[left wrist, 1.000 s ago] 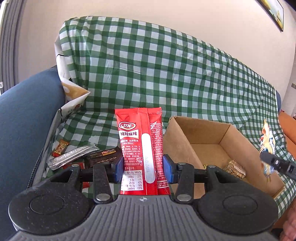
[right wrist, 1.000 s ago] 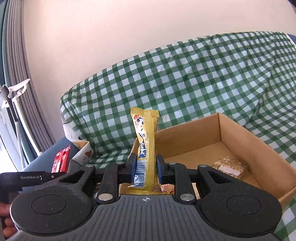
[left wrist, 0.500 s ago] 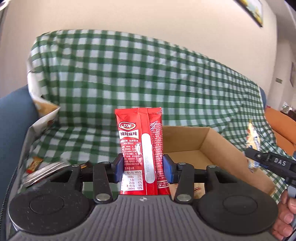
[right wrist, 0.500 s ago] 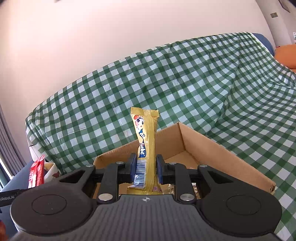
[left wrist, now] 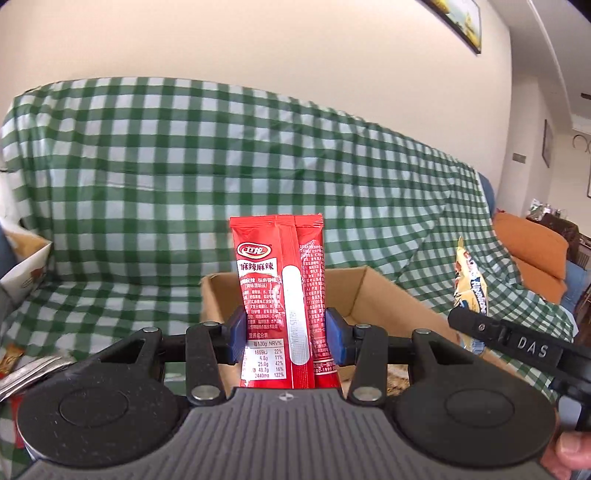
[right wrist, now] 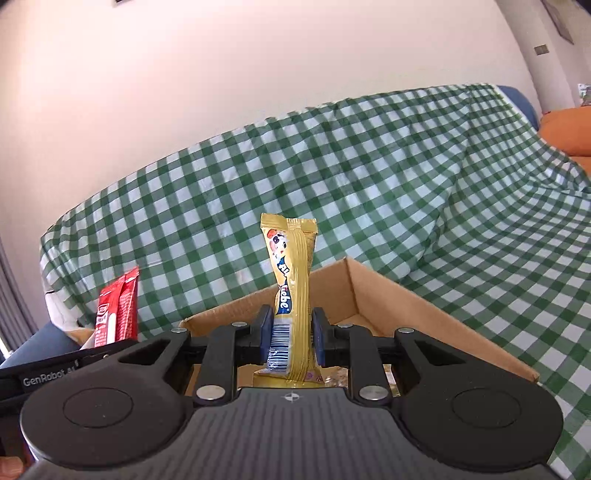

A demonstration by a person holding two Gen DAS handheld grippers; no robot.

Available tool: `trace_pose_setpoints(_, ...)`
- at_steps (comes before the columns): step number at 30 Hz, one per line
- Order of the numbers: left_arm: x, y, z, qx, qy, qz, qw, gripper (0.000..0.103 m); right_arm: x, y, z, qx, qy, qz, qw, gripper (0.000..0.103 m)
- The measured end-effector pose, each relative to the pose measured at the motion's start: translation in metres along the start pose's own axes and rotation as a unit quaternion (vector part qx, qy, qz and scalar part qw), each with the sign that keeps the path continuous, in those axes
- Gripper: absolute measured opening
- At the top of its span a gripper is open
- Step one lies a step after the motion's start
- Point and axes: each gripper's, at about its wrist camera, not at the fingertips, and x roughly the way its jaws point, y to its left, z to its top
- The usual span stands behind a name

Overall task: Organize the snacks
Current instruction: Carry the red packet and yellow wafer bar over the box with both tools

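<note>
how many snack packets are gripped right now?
2. Red packet upright in the left gripper; yellow packet upright in the right gripper. More snacks lie loose at the left and in the box, partly hidden.

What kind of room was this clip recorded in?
Most likely a home living room. A sofa draped in a green checked cloth fills the background, an orange cushion sits at its far end, and a framed picture hangs on the plain wall. The cardboard box rests on the sofa seat.
</note>
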Motion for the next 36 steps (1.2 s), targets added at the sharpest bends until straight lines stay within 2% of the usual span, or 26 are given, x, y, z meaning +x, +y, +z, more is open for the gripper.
trace_pose_setpoints(16, 0.026, 0.004, 0.003, -0.030, 0.022, -0.037, 0.9986, 0.048, 0.002, 0.011, -0.003, -0.017, 0.000, -0.020, 1.000, 0.024)
trace_pose_setpoints(24, 0.027, -0.002, 0.005, -0.027, 0.015, -0.049, 0.9983, 0.048, 0.004, 0.014, -0.003, -0.027, 0.003, -0.020, 0.999, 0.024)
trace_pose_setpoints(36, 0.025, -0.001, 0.003, -0.029, 0.014, -0.050, 0.9982, 0.048, 0.002, 0.015, -0.004, -0.027, 0.004, -0.024, 0.999, 0.024)
